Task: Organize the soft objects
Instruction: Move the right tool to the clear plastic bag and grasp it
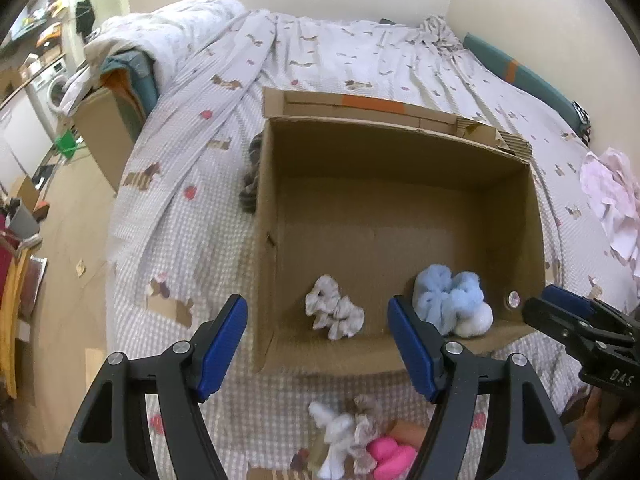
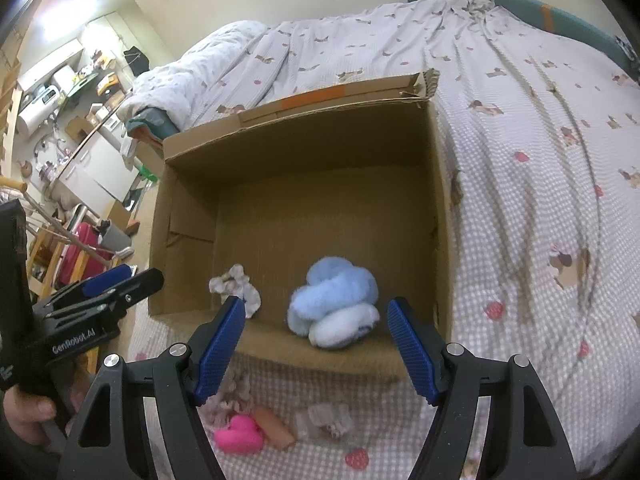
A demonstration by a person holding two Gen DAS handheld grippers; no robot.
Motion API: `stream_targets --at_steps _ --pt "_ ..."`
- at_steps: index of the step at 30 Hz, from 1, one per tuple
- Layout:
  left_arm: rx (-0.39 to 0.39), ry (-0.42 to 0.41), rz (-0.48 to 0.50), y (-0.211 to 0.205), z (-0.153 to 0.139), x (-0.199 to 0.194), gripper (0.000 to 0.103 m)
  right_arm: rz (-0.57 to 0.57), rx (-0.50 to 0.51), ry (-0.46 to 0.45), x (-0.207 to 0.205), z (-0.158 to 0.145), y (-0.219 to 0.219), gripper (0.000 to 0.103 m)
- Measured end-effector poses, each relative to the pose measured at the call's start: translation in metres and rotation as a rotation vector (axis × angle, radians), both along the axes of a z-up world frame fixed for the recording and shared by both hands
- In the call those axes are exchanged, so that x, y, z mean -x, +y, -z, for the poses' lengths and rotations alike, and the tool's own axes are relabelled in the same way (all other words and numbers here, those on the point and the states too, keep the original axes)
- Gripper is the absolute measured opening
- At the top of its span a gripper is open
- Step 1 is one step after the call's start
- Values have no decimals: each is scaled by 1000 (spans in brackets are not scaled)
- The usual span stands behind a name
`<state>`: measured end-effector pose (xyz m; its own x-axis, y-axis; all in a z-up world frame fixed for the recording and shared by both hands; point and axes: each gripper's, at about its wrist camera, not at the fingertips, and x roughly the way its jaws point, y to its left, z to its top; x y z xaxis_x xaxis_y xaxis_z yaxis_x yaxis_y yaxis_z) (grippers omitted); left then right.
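Presently catalogued: one open cardboard box (image 1: 400,184) on a bed covered by a checked, animal-print sheet (image 1: 320,60). Contents, both against the near wall: a blue-and-white fluffy scrunchie (image 2: 334,312) toward the right, plump and knotted; a pale patterned scrunchie (image 1: 334,312) toward the left, thin and crumpled. Left gripper (image 1: 318,344): jaws apart, nothing between them, hovering over the box's near-left corner. Right gripper (image 2: 316,342): jaws apart, empty, above the near wall with the blue scrunchie framed between its fingers but lower down, untouched. Unsorted stock lies outside the box on the sheet, nearer than the near wall and beneath both grippers: a white-and-patterned scrunchie bundle (image 1: 346,436), a bright pink soft item (image 2: 239,436), an orange-tan piece (image 2: 276,426) beside it, a pale crumpled scrunchie (image 2: 326,420) to the right. Judged relation: the pile sits below and behind the fingertips, so either gripper must draw back and dip; the left appears nearer the white bundle, the right nearer the pale scrunchie. No clear long axis on the bundles; the orange-tan piece runs diagonally.
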<state>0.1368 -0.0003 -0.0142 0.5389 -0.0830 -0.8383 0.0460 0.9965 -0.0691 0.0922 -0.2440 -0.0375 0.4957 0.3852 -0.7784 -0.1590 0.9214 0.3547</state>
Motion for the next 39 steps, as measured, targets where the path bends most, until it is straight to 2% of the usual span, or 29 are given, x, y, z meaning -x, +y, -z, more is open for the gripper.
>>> stream_targets --at_steps 13,22,29,32,39 --pt "-3 9 -33 17 -4 53 70 11 9 10 49 -5 -8 78" --pt "14 35 -68 32 2 82 70 48 10 60 75 6 -14 78" --pt "16 65 -149 47 14 81 70 99 -15 133 71 24 -22 78" --pt "46 80 -191 55 18 77 70 103 -22 178 66 34 -21 78" --pt "77 129 -234 60 29 71 70 77 53 308 53 70 -4 78"
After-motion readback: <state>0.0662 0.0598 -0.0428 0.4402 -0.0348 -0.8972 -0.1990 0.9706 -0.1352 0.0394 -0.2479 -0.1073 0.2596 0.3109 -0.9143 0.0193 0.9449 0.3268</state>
